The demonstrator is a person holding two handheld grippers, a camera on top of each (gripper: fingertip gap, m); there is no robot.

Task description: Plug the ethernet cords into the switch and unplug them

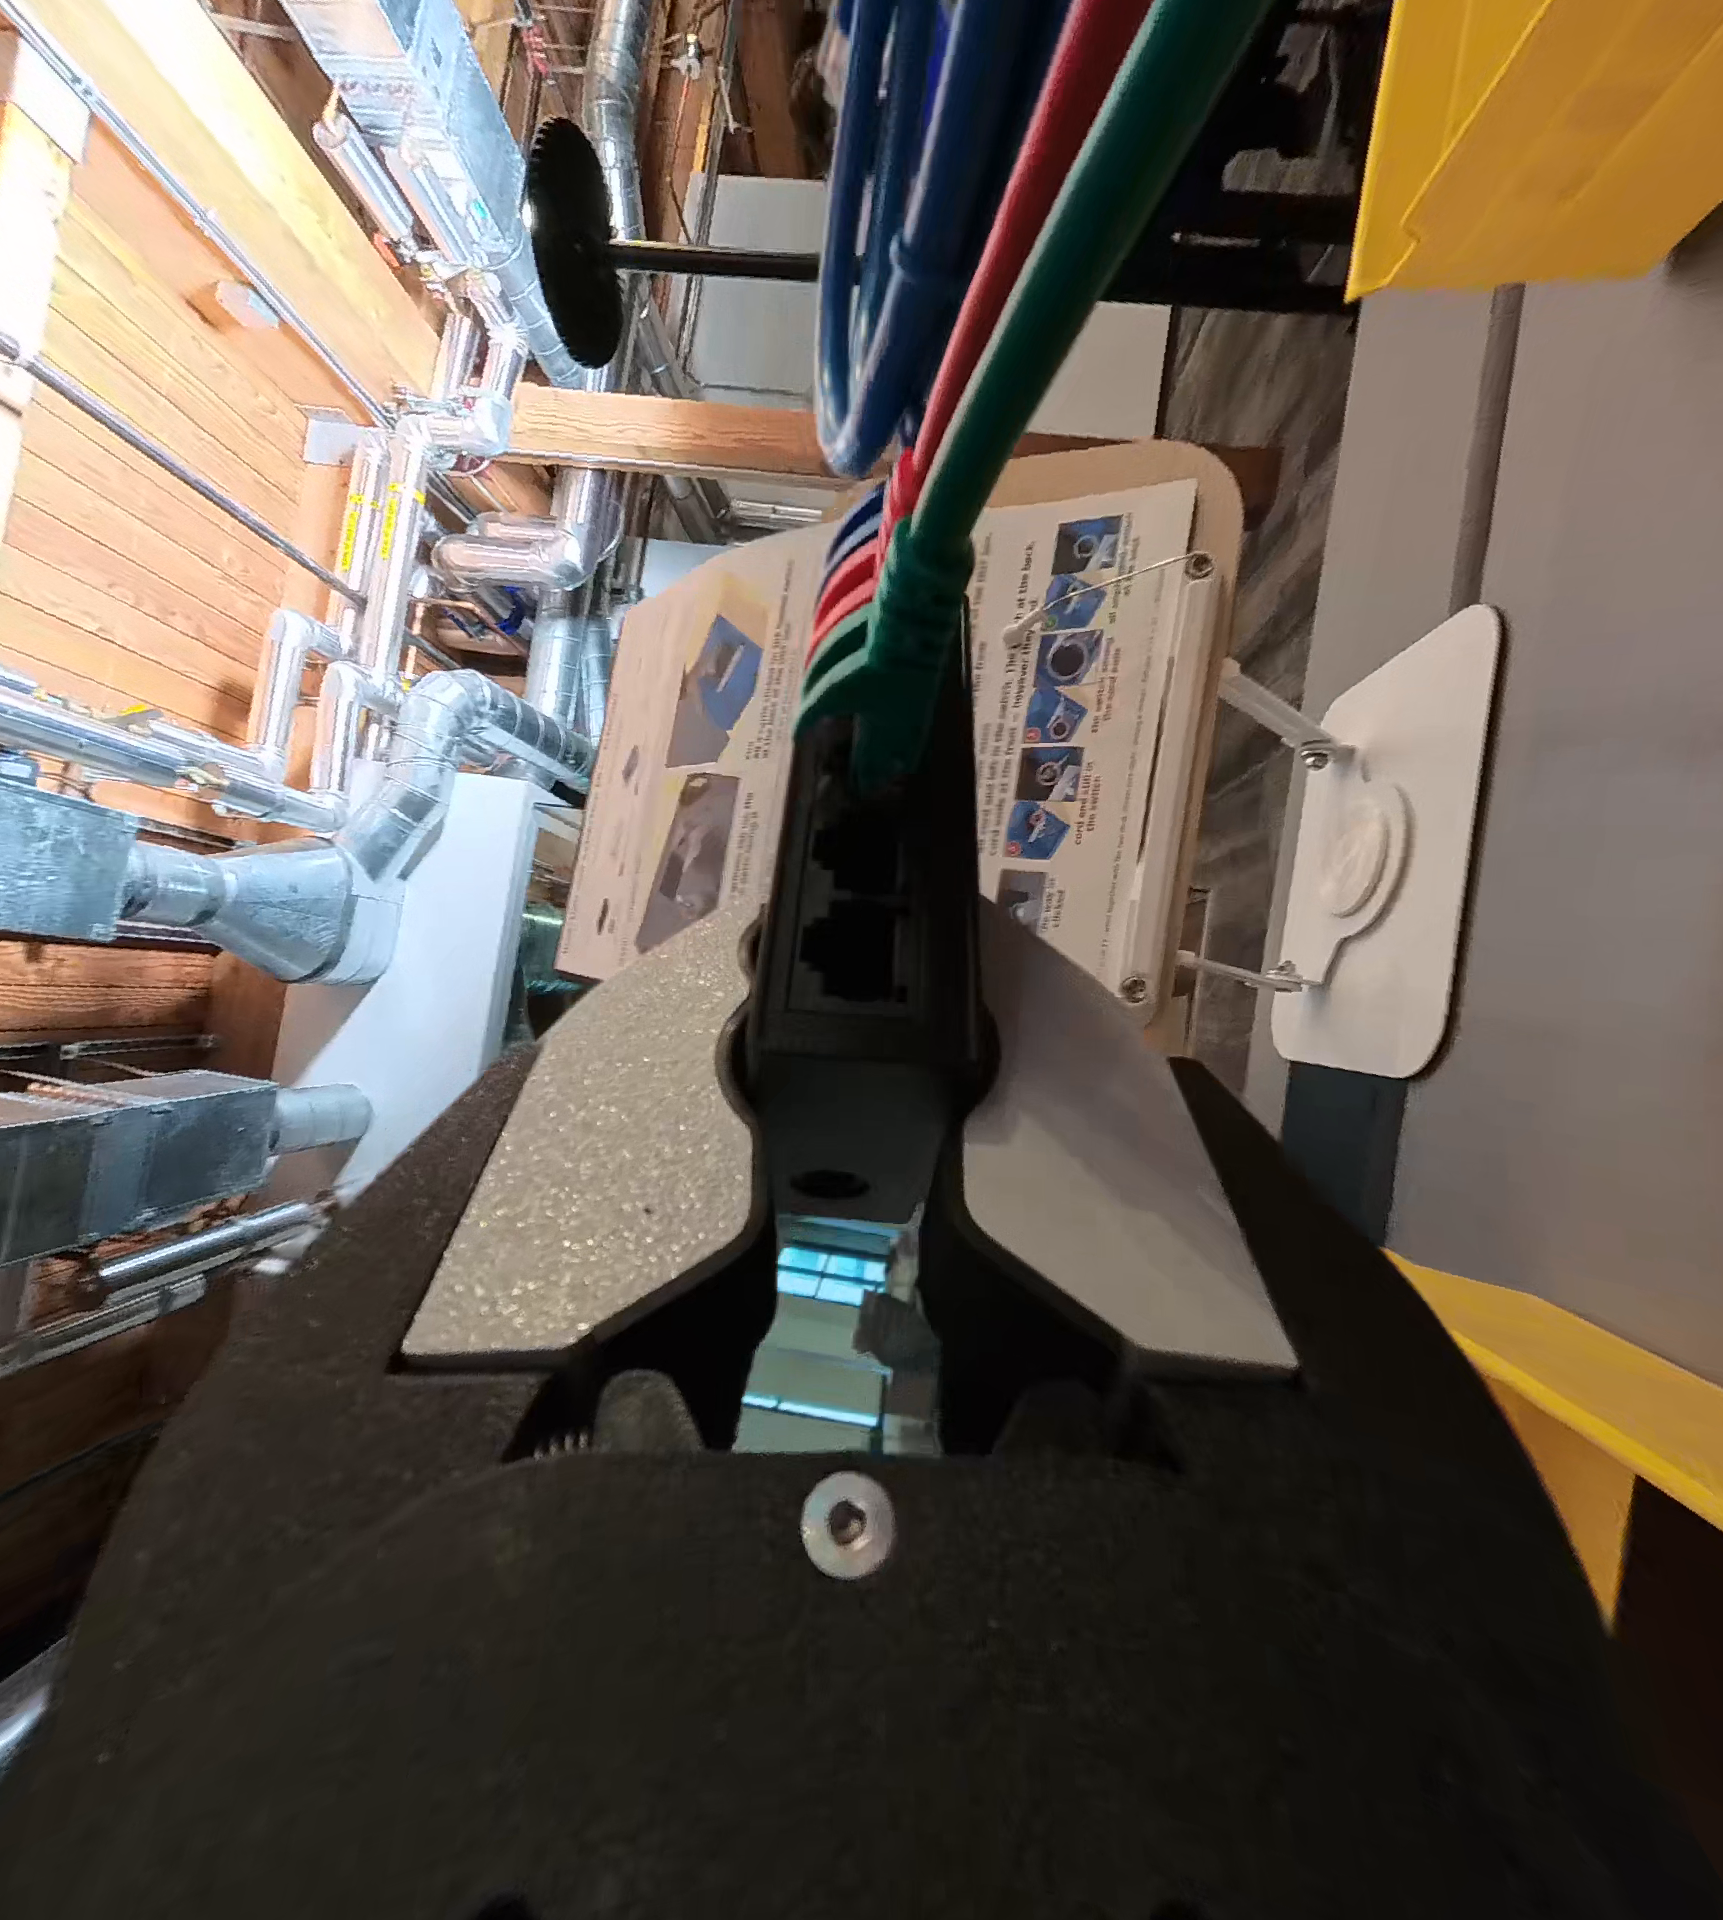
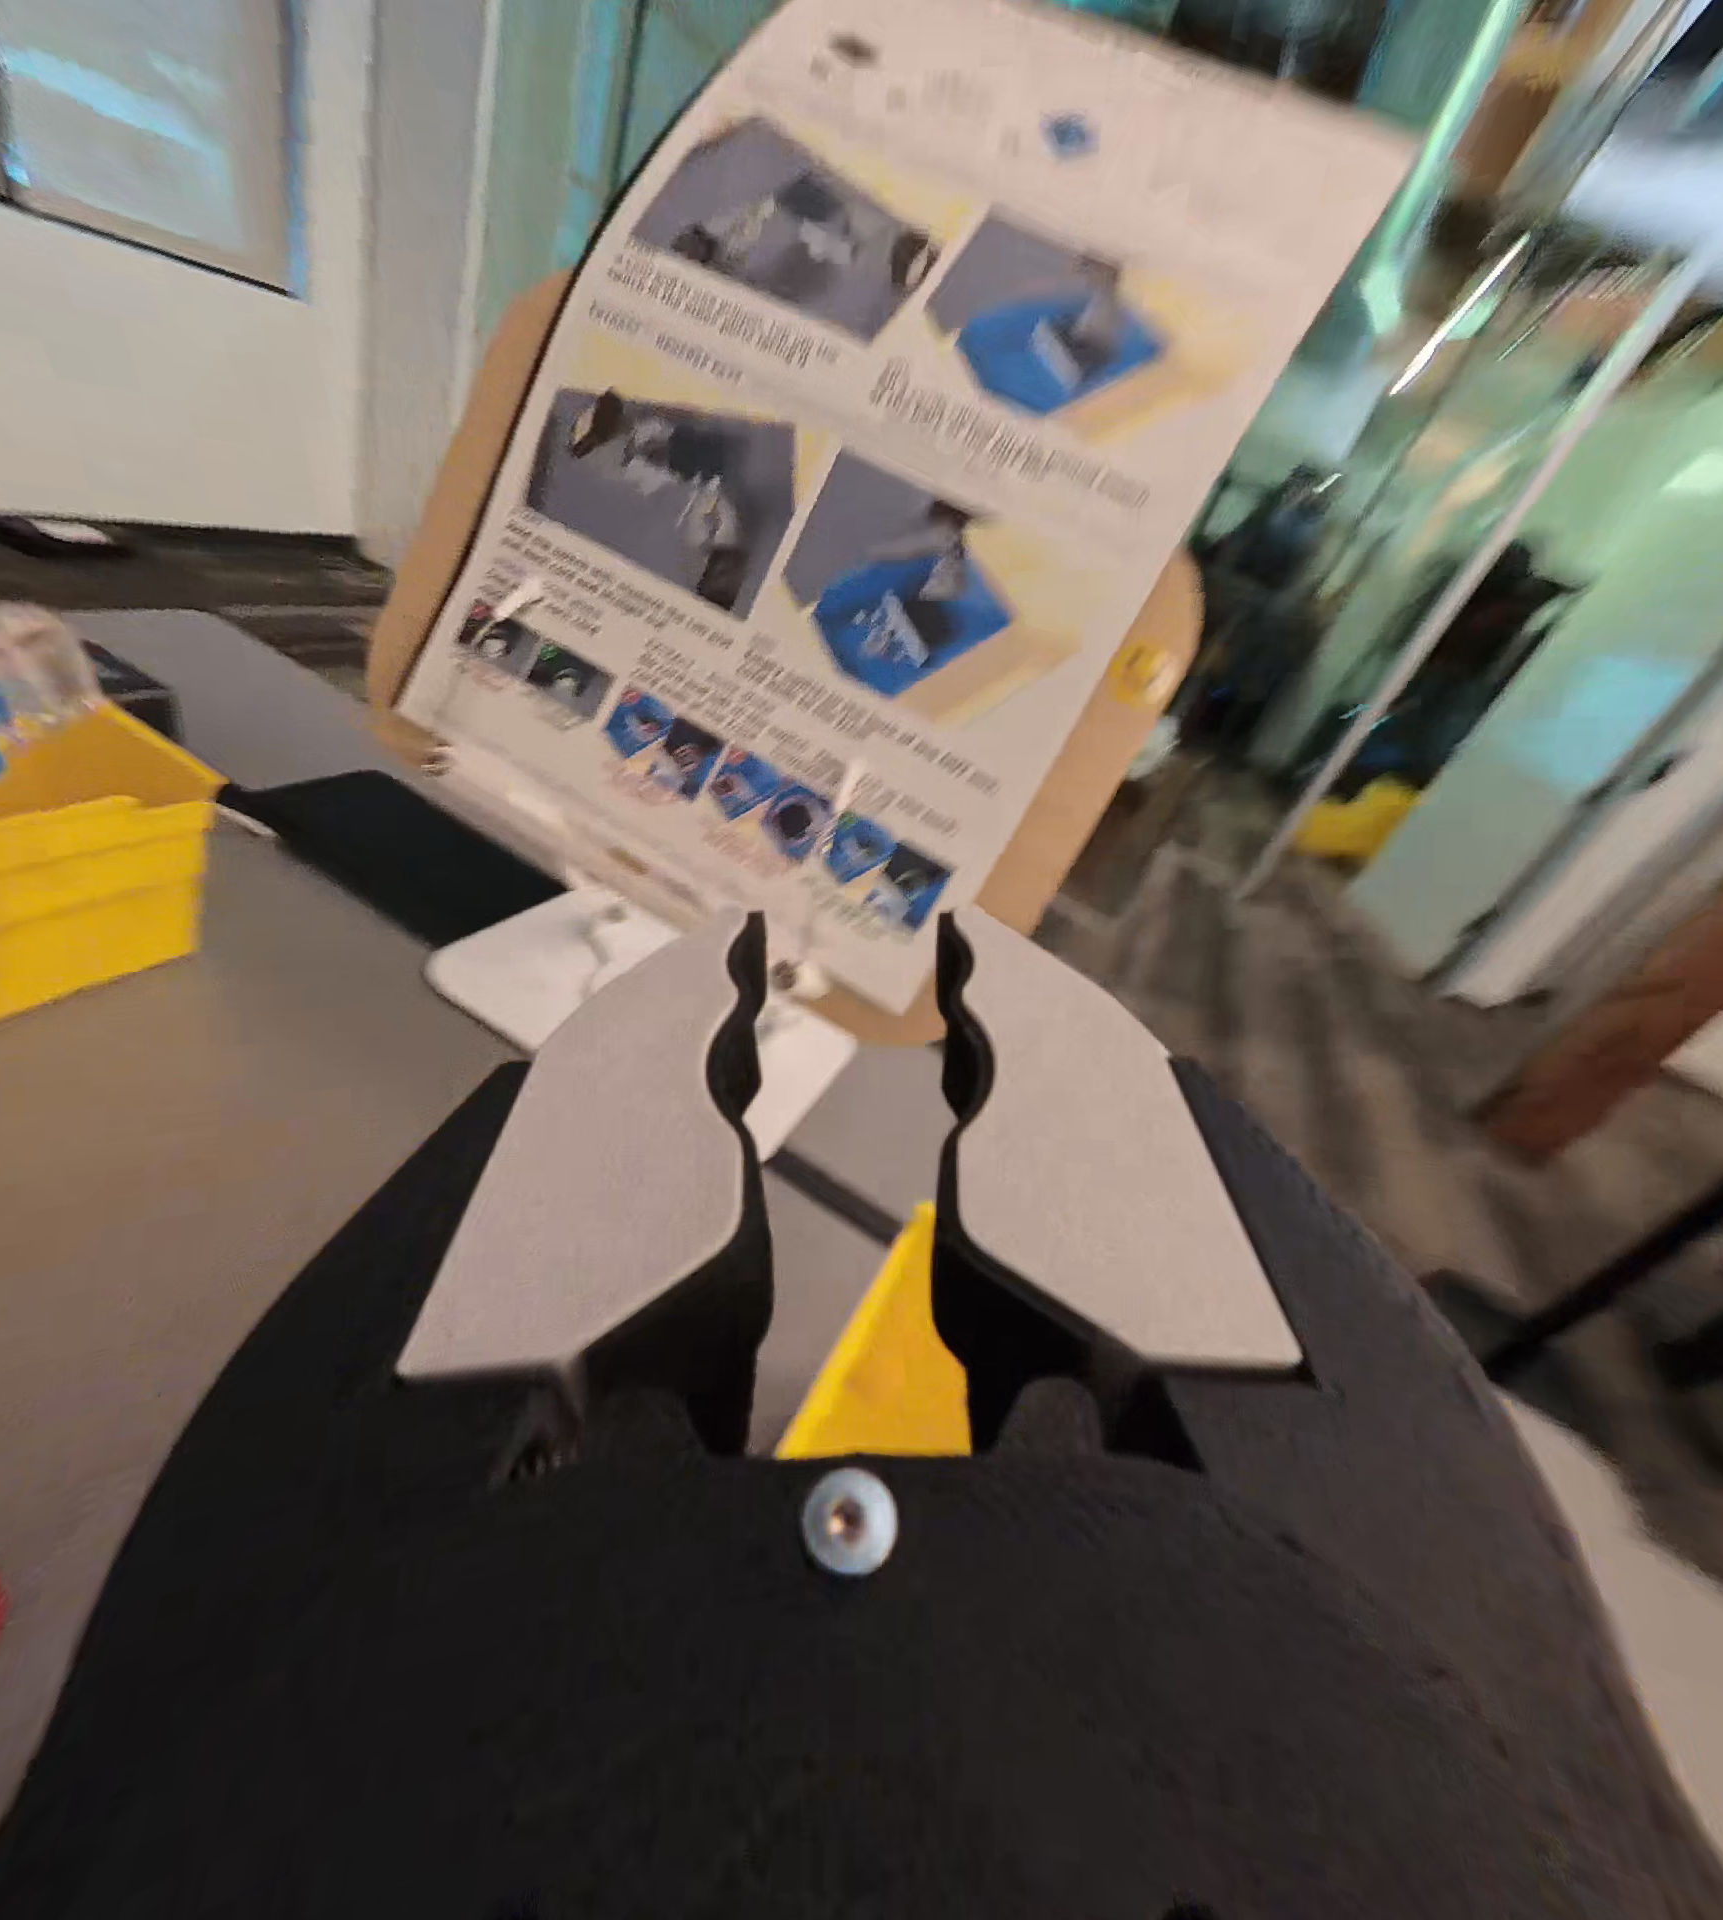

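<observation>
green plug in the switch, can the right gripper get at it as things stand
Probably, but not at once. The right gripper is open and empty, yet its view shows no switch. In the left wrist view the green plug sticks out past the left gripper holding the switch, apparently unblocked.

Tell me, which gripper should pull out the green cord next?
Probably the right gripper: it is open and holds nothing. The left gripper is shut on the switch, steadying it. The green cord sits plugged in at the near end of the row.
</observation>
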